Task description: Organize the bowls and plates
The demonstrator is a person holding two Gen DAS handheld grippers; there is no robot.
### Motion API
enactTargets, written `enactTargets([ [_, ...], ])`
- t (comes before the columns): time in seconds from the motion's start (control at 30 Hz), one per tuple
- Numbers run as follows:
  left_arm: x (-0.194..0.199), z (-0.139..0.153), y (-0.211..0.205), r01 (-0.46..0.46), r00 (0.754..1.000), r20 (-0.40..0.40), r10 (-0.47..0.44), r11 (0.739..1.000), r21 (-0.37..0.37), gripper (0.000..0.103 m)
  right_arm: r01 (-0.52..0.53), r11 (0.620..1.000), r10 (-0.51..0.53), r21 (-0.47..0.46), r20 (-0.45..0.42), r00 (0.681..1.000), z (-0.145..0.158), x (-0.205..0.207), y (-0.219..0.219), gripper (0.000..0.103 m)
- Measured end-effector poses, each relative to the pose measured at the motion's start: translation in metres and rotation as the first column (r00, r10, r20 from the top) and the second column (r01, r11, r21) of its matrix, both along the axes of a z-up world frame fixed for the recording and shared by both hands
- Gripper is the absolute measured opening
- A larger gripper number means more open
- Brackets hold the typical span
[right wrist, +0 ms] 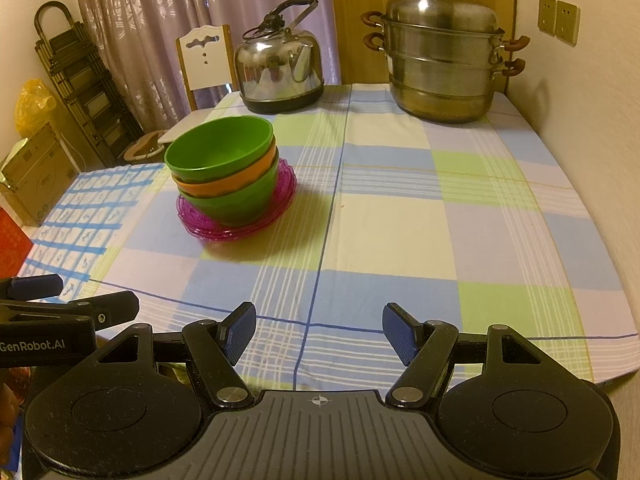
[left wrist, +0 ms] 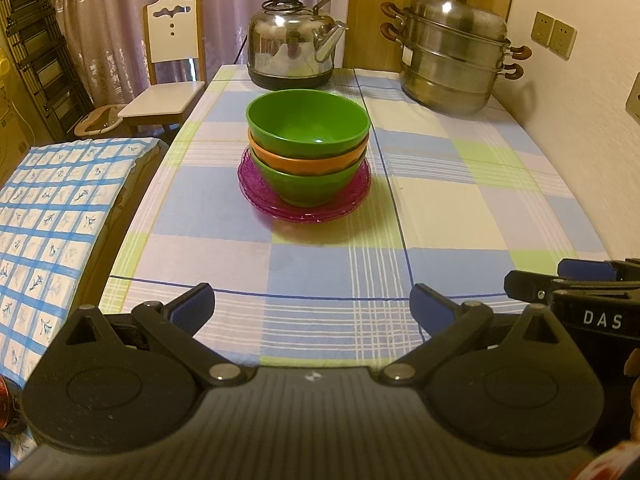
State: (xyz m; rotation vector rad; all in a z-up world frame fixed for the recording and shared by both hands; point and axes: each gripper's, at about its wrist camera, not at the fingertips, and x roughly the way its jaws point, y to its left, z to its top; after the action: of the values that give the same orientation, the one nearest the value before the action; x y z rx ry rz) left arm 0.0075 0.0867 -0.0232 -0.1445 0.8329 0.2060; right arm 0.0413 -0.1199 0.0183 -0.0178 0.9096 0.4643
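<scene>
Three nested bowls stand on the checked tablecloth: a green bowl (left wrist: 307,122) on top, an orange bowl (left wrist: 308,162) in the middle, a green bowl (left wrist: 306,188) at the bottom. They sit on stacked magenta glass plates (left wrist: 256,196). The stack also shows in the right wrist view (right wrist: 224,152), with the plates (right wrist: 286,188) under it. My left gripper (left wrist: 314,308) is open and empty, near the table's front edge, well short of the stack. My right gripper (right wrist: 318,332) is open and empty, to the right of the stack and nearer the front edge.
A steel kettle (left wrist: 294,40) and a tiered steel steamer pot (left wrist: 452,52) stand at the table's far end. A white chair (left wrist: 172,60) stands beyond the left edge. A blue-checked cushion (left wrist: 52,216) lies left of the table. A wall (left wrist: 580,0) runs along the right.
</scene>
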Motion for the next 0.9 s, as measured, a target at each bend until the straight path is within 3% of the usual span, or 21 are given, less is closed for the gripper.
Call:
enactTargets([
  [0.9, 0.0007, -0.0004, -0.0009, -0.001, 1.0, 0.0, 0.001, 1.0, -0.002, 0.103, 0.002, 1.0, -0.002, -0.001, -0.003, 1.0, -0.0033, -0.001, -0.0013, 0.07],
])
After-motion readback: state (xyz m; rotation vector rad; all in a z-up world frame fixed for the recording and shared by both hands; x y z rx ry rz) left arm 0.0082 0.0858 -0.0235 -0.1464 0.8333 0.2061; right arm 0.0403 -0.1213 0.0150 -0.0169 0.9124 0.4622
